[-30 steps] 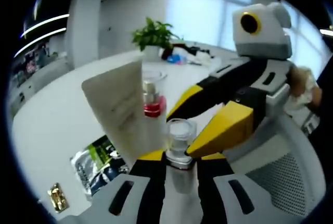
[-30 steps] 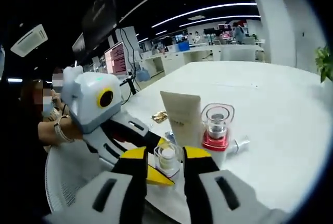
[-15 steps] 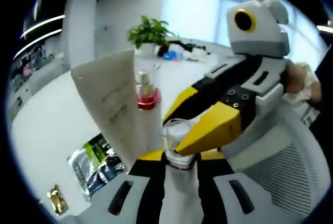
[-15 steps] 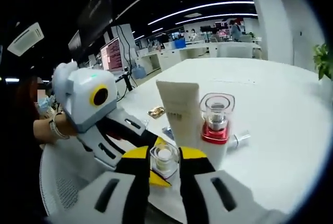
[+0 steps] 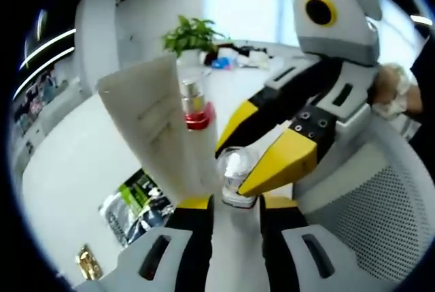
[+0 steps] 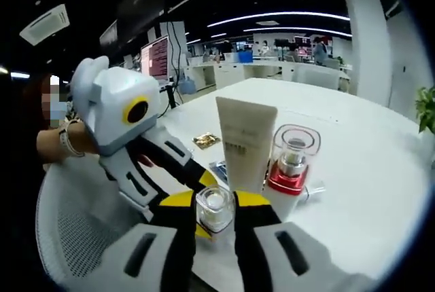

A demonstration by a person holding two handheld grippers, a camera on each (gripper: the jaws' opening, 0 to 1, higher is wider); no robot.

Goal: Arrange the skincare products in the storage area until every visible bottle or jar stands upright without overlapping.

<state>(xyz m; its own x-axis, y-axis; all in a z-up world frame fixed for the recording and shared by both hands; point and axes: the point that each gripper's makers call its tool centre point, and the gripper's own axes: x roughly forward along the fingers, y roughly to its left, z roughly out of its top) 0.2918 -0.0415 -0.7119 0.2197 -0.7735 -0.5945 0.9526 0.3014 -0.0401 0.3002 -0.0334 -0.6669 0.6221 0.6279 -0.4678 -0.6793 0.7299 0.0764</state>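
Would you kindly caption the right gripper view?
Right claw grips small clear jar beside upright white tube and red-collared pump bottle.

Dark print on the cream tube [image 6: 243, 144] too small to read, packet [image 5: 139, 206] graphics blurred, monitor [image 6: 155, 58] content illegible, no readable text found

We see a clear jar [image 6: 215, 209], beige tube [image 6: 246, 141] and red-collared bottle [image 6: 291, 170] upright, clustered near the tabletop [image 6: 367, 170] edge.

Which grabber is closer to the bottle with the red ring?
The right gripper, it seems. It is shut on the little clear jar, right beside the red-ringed bottle. The left gripper flanks that jar from the other side, apparently slightly farther away.
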